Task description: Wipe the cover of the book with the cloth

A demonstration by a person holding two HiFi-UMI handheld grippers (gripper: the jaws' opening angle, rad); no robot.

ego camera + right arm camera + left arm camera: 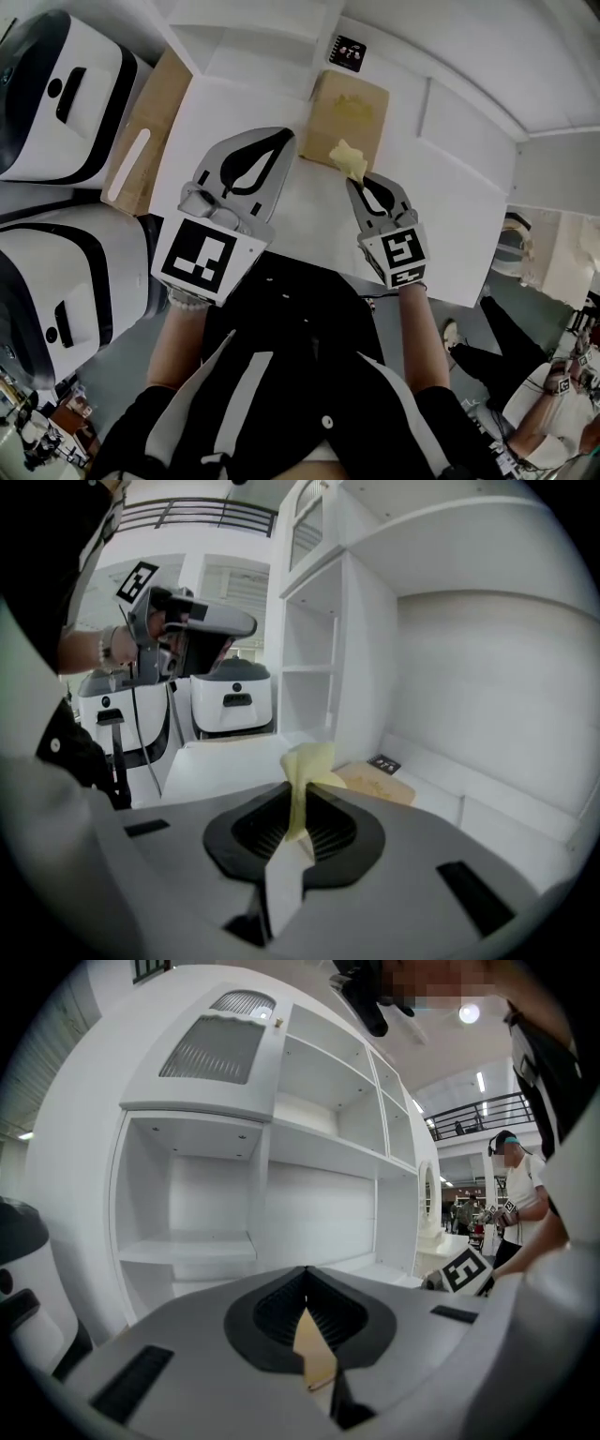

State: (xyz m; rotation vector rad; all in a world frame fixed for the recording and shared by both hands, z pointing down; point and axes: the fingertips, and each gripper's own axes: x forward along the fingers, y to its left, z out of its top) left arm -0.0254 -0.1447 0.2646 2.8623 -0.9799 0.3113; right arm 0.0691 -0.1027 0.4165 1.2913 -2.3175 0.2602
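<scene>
A brown book (354,114) lies flat on the white table (450,197), toward its far side. My right gripper (360,182) hovers just in front of the book's near edge, shut on a crumpled yellow cloth (348,161) that sticks up from its tips. In the right gripper view the cloth (307,764) rises between the jaws, with the book (377,785) beyond it. My left gripper (283,140) is held over the table to the left of the book, jaws together and empty. The left gripper (305,1277) faces white shelving.
Two white machines (58,92) (66,300) stand left of the table, with a tan board (150,117) leaning between. A small black card (348,52) lies behind the book. White shelves (281,1147) rise past the table. A seated person (539,403) is at lower right.
</scene>
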